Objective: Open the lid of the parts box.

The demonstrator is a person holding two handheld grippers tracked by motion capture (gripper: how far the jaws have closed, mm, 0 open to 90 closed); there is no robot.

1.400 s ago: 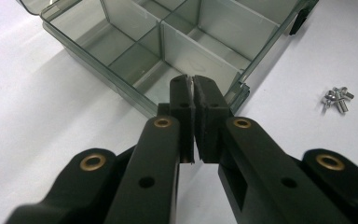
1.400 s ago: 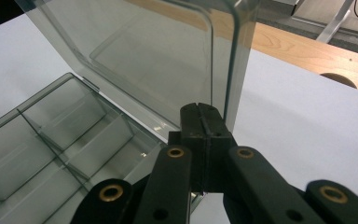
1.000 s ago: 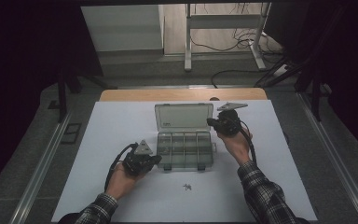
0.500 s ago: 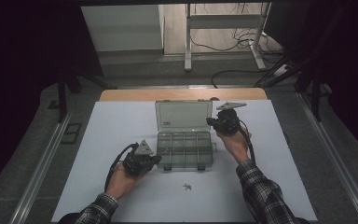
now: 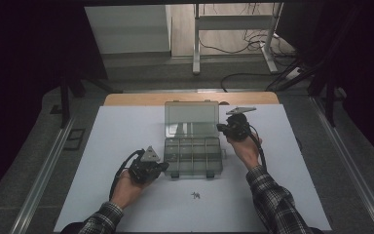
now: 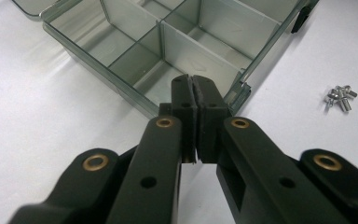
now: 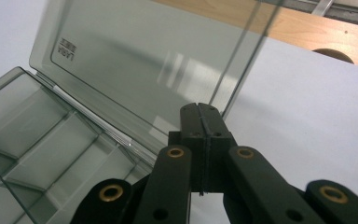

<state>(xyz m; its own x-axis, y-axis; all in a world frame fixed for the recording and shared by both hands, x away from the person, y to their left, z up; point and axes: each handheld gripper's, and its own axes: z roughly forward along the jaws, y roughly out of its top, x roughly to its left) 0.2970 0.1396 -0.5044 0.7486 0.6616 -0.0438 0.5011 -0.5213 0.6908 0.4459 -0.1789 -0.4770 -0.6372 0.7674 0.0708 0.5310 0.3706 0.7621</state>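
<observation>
Two hand-held grippers are seen at a translucent grey-green plastic compartment box [image 5: 193,155] that lies with its lid [image 5: 191,118] opened, near the middle of the white table [image 5: 126,126]. In the high view the left hand-held gripper [image 5: 162,166] is placed at the box's 8 o'clock corner, jaws pressed together with nothing between them; in the left gripper view its tips [image 6: 194,89] are set against the near corner of the box wall [image 6: 98,65]. The right hand-held gripper [image 5: 220,127] is held at the lid's 3 o'clock edge, jaws likewise pressed together and empty; in the right gripper view the lid's side edge [image 7: 235,70] is seen just beyond them.

The box is judged light, stiff and smooth, so it would be expected to slide on the table if pushed; the thin lid is probably brittle at the hinge. A pinch on the lid's free edge, or on a wall near a corner, is judged the best hold.

A small embossed mark [image 7: 68,48] is moulded into the lid, but it cannot be read. A small cluster of silver metal screws [image 5: 196,195] lies at 6 o'clock of the box, well apart from it.
</observation>
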